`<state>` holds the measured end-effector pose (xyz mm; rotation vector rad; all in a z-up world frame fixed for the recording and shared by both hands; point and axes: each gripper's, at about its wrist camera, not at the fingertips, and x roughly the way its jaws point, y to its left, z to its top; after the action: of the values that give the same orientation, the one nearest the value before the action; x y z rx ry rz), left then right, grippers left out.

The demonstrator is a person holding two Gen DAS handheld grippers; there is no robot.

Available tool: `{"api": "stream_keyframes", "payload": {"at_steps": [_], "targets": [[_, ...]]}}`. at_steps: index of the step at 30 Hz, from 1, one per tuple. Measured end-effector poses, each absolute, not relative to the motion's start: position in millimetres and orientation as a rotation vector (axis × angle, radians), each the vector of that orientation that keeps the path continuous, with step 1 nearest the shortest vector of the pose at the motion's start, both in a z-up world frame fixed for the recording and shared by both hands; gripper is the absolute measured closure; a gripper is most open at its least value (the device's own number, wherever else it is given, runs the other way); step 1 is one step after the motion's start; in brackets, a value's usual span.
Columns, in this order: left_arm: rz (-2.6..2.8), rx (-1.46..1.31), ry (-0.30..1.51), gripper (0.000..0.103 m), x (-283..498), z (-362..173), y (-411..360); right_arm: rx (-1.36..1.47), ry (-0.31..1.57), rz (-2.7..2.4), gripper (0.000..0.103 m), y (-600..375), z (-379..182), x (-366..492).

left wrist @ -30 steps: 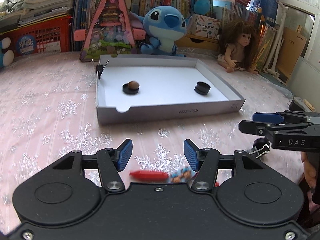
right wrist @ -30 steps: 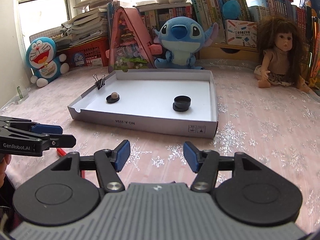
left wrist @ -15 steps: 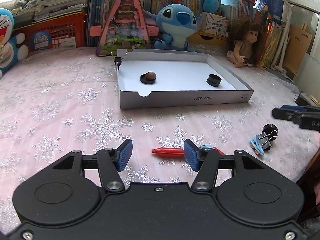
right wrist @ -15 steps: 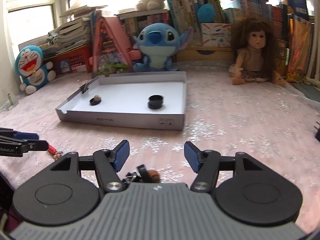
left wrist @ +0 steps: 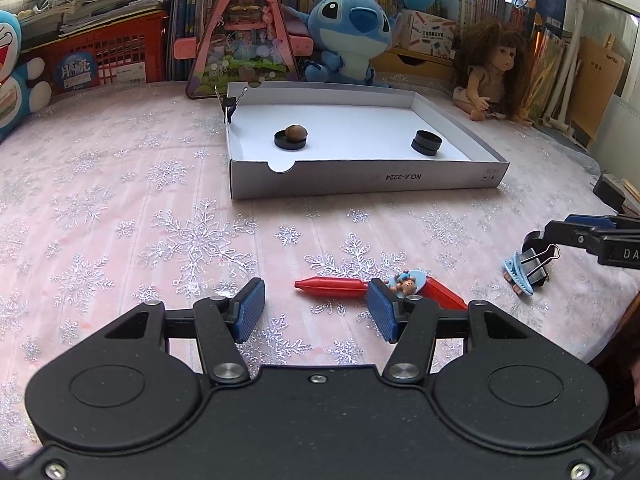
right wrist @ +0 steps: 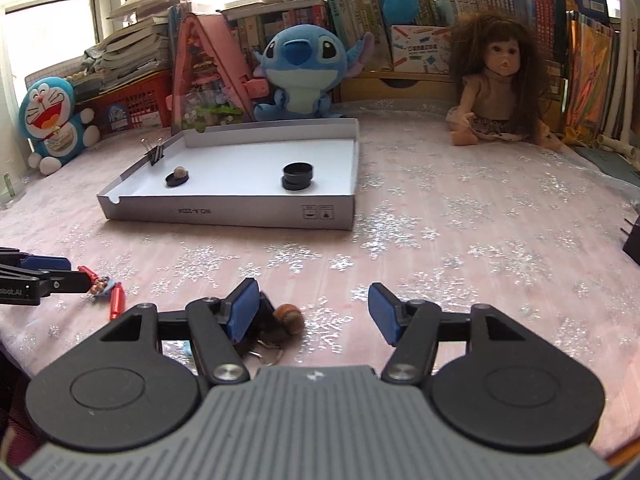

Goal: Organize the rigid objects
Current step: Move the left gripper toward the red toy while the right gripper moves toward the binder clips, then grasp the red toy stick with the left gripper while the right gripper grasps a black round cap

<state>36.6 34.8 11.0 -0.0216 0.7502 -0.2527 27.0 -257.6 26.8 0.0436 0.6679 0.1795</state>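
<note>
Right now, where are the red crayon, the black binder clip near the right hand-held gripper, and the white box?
red crayon [left wrist: 332, 285]: left wrist view, middle of its body.
black binder clip [left wrist: 534, 267]: left wrist view, its black body.
white box [right wrist: 224, 212]: right wrist view, front wall.
</note>
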Motion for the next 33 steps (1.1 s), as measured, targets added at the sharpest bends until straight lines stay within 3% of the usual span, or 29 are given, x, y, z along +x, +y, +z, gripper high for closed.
{"api": "stream_keyframes", "payload": {"at_steps": [18,33], "targets": [[-0.245,-0.026,0.742,0.049,41.5,7.8,34.1,0.061,0.671,0.139,0.030,-264.7,25.5,33.8],[-0.241,-0.009,0.734,0.050,43.0,6.9,30.0,-0.100,0.629,0.092,0.030,-275.2,25.7,13.5]]}}
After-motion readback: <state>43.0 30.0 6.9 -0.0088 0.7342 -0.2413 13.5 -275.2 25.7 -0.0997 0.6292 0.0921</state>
